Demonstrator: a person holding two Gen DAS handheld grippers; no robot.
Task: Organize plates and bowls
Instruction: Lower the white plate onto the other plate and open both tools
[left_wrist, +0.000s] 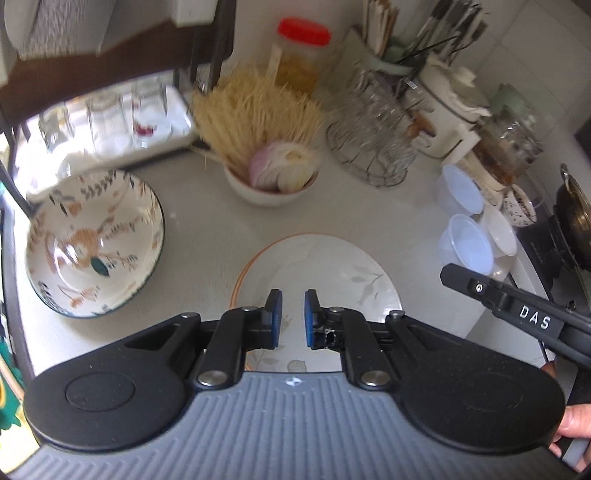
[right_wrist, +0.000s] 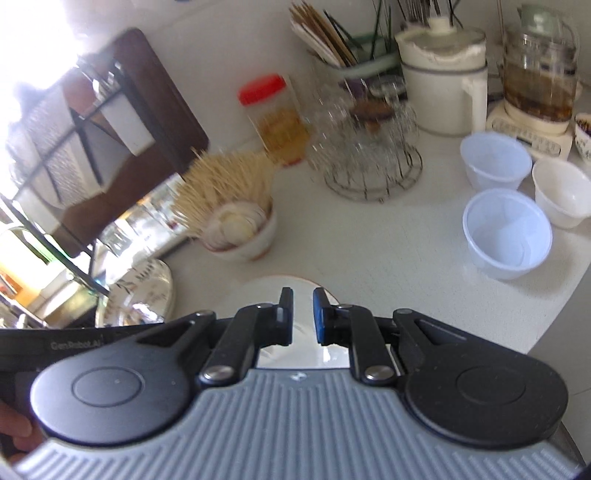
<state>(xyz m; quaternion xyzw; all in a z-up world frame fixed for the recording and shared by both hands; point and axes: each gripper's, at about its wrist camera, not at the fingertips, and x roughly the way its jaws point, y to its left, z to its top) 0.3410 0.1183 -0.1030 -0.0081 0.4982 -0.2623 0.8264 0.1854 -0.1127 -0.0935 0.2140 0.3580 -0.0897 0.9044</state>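
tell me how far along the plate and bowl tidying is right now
Nothing looks stacked yet. The white orange-rimmed plate lies flat on the white counter, apart from the floral patterned bowl. In hand: nothing; the left gripper and right gripper hover over the plate, jaws slightly apart and empty. Left: grasping and grouping both dishes.

Two close wrist views down across the countertop (left_wrist: 207, 236), sharing the white plate (left_wrist: 332, 266).
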